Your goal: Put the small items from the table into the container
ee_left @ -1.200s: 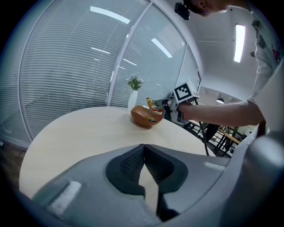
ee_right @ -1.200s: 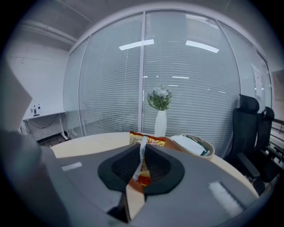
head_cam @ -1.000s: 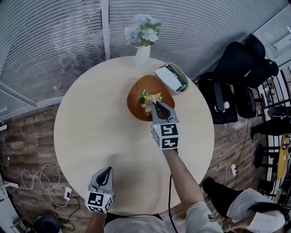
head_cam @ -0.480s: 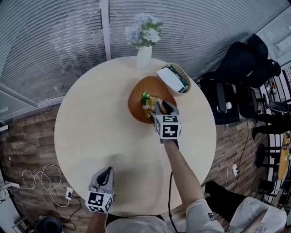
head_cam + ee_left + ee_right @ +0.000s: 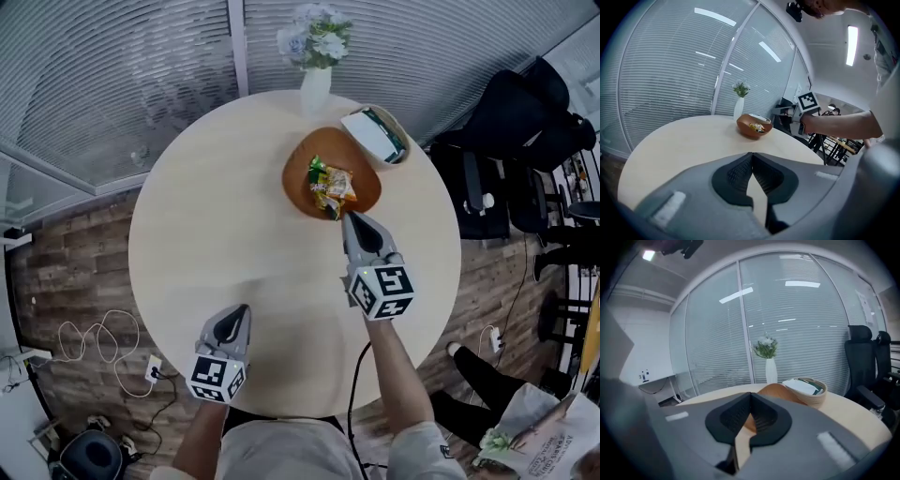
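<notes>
Held closed and empty short of the wooden bowl (image 5: 292,173) of snack packets (image 5: 330,187): right gripper (image 5: 352,217); left gripper (image 5: 239,311) likewise, idle over a table (image 5: 206,216) seemingly cleared.

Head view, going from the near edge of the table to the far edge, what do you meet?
left gripper, right gripper, brown bowl, white vase

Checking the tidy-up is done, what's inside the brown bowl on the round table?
The round brown bowl holds a small pile of green, yellow and orange snack packets. Anything beneath that pile, and the bowl's floor under it, is covered.
</notes>
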The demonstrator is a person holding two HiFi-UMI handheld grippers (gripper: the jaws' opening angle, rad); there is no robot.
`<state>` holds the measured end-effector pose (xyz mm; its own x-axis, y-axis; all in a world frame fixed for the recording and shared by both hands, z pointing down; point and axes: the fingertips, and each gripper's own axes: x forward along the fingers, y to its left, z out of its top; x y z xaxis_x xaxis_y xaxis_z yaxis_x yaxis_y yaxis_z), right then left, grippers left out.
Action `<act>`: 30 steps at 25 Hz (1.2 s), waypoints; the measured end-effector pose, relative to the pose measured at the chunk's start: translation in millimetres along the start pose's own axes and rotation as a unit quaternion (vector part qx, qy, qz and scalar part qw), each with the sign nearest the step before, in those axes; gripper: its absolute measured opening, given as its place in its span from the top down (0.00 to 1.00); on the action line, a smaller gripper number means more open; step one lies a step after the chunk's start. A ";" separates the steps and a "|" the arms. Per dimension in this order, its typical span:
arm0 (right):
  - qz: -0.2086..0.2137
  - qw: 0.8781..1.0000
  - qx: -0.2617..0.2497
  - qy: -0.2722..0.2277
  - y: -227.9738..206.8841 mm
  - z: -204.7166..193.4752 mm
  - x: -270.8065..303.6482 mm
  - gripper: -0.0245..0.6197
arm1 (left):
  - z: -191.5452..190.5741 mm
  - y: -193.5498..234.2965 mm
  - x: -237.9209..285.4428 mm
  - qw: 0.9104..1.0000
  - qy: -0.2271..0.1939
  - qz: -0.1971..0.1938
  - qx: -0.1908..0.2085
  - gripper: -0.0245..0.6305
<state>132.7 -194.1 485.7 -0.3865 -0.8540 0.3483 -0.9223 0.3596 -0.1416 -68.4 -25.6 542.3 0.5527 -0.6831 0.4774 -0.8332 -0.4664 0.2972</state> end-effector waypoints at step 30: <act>0.077 0.995 0.062 0.007 124.8 -88.4 -229.8 0.96 | -3.4 -144.7 -51.1 0.998 -0.021 -0.008 0.067 0.97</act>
<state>106.8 80.2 470.0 -0.5235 -0.7870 0.3264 -0.8462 0.4357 -0.3067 23.9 78.6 477.7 0.5684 -0.6970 0.4372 -0.8159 -0.5459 0.1905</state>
